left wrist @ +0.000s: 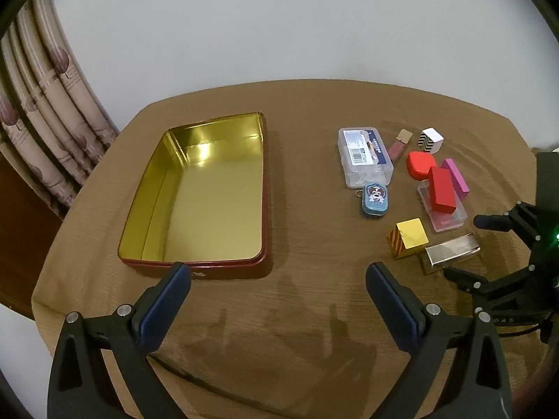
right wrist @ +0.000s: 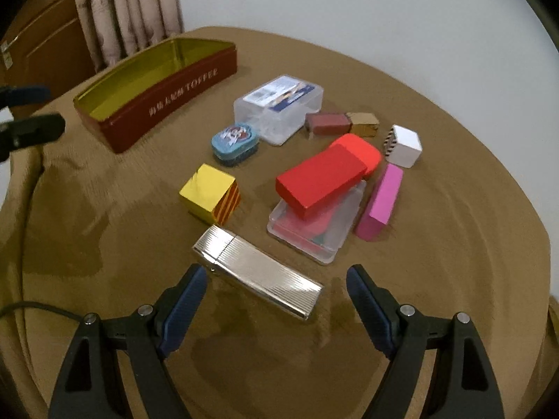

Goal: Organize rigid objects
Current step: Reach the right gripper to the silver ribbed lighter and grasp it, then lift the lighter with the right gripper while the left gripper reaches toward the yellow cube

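An empty red tin (left wrist: 195, 266) with a gold inside sits left on the brown cloth; its lettered side (right wrist: 174, 94) faces the right wrist view. My left gripper (left wrist: 277, 272) is open just before its near corner, holding nothing. My right gripper (right wrist: 276, 274) is open, with a ribbed silver case (right wrist: 258, 279) lying flat between and just ahead of its fingertips, untouched. Beyond lie a gold cube (right wrist: 209, 192), a blue dog tin (right wrist: 236, 143), a clear plastic box (right wrist: 279, 104) and a red box (right wrist: 321, 181) resting on a flat clear case (right wrist: 314, 241).
A pink block (right wrist: 382, 202), a white striped cube (right wrist: 405, 145), a maroon lip gloss (right wrist: 328, 122) and a red rounded case (right wrist: 367, 153) crowd the right cluster. The round table (left wrist: 307, 181) falls away on every side. Curtains (left wrist: 45, 104) hang at the left.
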Demonstrator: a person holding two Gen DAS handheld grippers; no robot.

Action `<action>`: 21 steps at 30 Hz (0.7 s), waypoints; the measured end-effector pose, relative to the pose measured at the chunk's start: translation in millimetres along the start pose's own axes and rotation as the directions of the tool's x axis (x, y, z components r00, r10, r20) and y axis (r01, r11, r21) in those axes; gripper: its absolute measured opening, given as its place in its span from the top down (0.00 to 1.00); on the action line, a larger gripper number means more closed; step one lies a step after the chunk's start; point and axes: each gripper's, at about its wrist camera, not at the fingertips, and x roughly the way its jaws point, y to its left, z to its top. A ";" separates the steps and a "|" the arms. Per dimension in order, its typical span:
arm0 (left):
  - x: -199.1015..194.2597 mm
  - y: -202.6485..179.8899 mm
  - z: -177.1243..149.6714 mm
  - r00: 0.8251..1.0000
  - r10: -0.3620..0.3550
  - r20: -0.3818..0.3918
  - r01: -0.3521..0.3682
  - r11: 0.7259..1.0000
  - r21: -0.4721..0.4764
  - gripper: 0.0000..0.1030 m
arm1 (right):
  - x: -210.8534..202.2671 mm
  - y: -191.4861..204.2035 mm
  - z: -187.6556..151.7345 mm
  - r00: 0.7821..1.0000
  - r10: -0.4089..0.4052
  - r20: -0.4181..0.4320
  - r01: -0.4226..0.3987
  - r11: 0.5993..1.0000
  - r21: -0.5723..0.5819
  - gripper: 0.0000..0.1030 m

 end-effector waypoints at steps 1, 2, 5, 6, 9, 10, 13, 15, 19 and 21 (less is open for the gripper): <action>1.1 0.6 0.0 1.000 0.004 -0.003 -0.004 1.000 -0.001 0.03 | 2.5 2.5 0.0 1.000 -0.002 -0.001 0.002 1.000 -0.007 0.19; 1.5 1.2 -0.5 1.000 0.005 -0.004 -0.005 1.000 -0.002 0.03 | 6.2 1.8 -0.9 1.000 0.000 -0.001 0.000 1.000 -0.012 0.20; 3.4 1.1 0.0 1.000 0.007 -0.007 -0.007 1.000 -0.004 0.03 | 12.9 5.4 -2.2 1.000 0.003 -0.010 -0.003 1.000 -0.015 0.34; 3.6 1.3 -0.2 1.000 0.007 -0.007 -0.007 1.000 -0.004 0.03 | 14.3 6.5 -1.6 1.000 0.006 -0.008 -0.006 1.000 -0.018 0.38; 3.6 1.1 -0.2 1.000 0.011 -0.007 -0.011 1.000 -0.004 0.03 | 14.2 6.7 -0.1 0.999 0.042 -0.007 -0.042 0.999 0.005 0.53; 3.8 1.1 -0.1 1.000 0.010 -0.007 -0.010 1.000 -0.005 0.03 | 13.4 6.8 -0.2 0.998 0.055 -0.010 -0.055 0.998 0.008 0.59; 3.7 1.7 -0.8 1.000 0.008 -0.005 -0.008 1.000 -0.010 0.03 | 10.6 13.3 -2.3 0.996 0.089 -0.014 -0.089 0.996 0.013 0.66; 3.2 1.8 -1.3 1.000 0.008 -0.002 -0.008 1.000 -0.011 0.03 | 10.5 17.8 -1.6 0.997 0.073 -0.003 -0.073 0.997 0.010 0.66; 2.3 2.2 -1.8 1.000 0.008 -0.004 -0.008 1.000 -0.005 0.03 | 12.3 20.9 0.8 0.998 0.058 0.022 -0.059 0.998 0.026 0.65; 2.1 1.9 -1.8 1.000 0.008 -0.003 -0.008 1.000 -0.003 0.03 | 15.7 23.5 5.3 0.998 0.052 0.032 -0.053 0.998 0.026 0.64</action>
